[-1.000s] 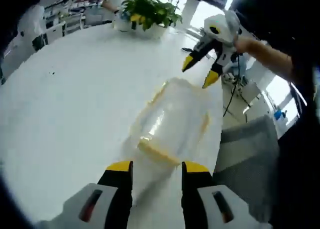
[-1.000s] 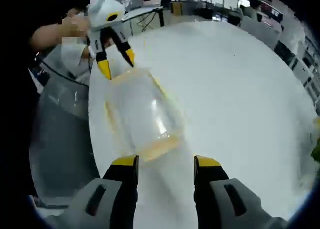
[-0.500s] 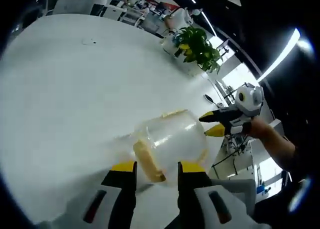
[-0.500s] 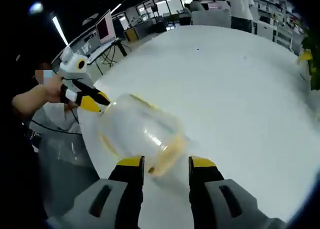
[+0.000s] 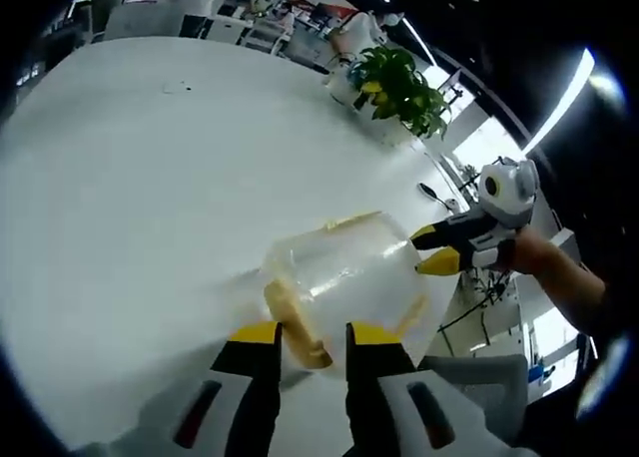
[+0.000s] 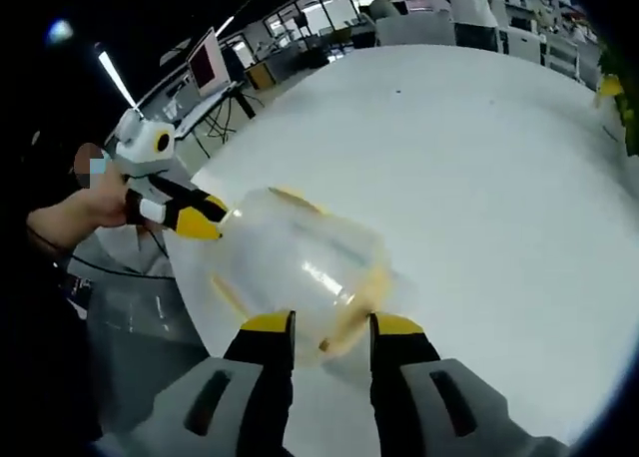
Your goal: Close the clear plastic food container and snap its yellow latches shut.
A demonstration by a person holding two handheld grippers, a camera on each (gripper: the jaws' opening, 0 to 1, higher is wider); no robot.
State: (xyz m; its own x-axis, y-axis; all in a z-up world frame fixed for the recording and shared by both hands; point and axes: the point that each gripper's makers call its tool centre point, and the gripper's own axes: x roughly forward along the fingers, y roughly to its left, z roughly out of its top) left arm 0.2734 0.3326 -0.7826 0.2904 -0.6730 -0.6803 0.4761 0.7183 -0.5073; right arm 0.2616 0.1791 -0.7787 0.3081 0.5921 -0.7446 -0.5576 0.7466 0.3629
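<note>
Two grippers are working at opposite ends of the clear plastic food container (image 5: 344,282), which is sitting on the white table (image 5: 130,178) close to the table's edge. In the left gripper view, the left gripper (image 5: 308,335) is closing in on the yellow latch (image 5: 295,324) at the container's near end; its jaws are standing narrowly apart with the latch between their tips, though whether they are actually pinching it I cannot tell. Beyond the container's far end, the right gripper (image 5: 431,248) is reaching in with its tips nearly together at the rim. In the right gripper view, the right gripper's own jaws are likewise slightly apart around a latch (image 6: 351,317) at the container's near end, contact unclear, while the left gripper (image 6: 207,218) is touching or almost touching the far end.

The main risk is sliding: the container is light and lying near the table's edge, so uneven pressure from one side is likely to be pushing it off or spinning it. A latch pressed before the lid is seating fully could also be springing back, or slipping off the narrow jaw tips.
</note>
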